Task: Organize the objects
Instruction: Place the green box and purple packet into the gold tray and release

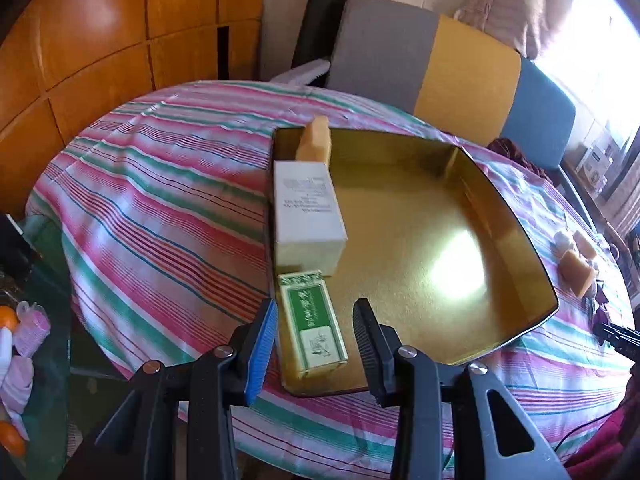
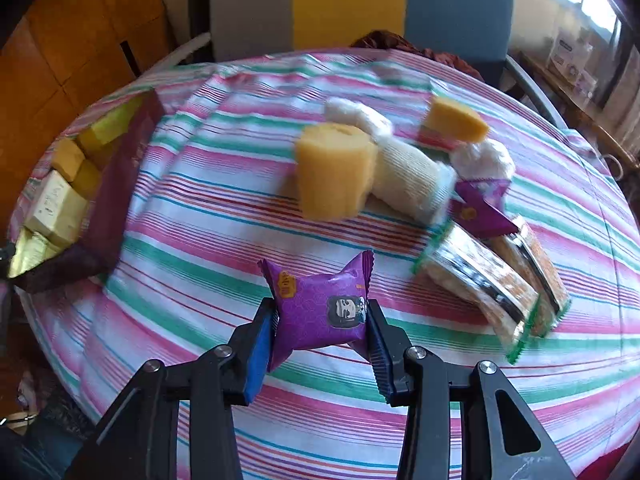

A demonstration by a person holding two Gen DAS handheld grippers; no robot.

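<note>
- L gripper (image 1: 316, 326): jaws apart, nothing gripped; green-and-white box (image 1: 313, 326) lies between the fingers but pads clear of it on both sides.
- Green box flat in near-left corner of gold tray (image 1: 516, 240), long side along left wall.
- Behind it, same wall: white carton (image 1: 306, 208), lying flat; then tan sponge block (image 1: 316, 142) upright at far-left corner.
- Rest of tray floor bare, glare spot mid-right.
- Tray sits on round table w/ striped cloth (image 1: 160, 200).
- R gripper (image 2: 320, 318): closed on purple snack packet (image 2: 320, 308), pads pinching both ends, packet lifted off cloth.
- Still on cloth in R view: yellow sponge cylinder (image 2: 334, 172) touching cream knit roll (image 2: 408, 176); 2nd yellow sponge (image 2: 456, 122) further back; white fluffy ball (image 2: 484, 162); 2nd purple packet (image 2: 480, 210) resting on 2 wrapped cracker packs (image 2: 484, 284).
- Tray at far left of R view, well apart from that cluster.
- Chair w/ grey, yellow, blue back (image 1: 452, 76) behind table.
</note>
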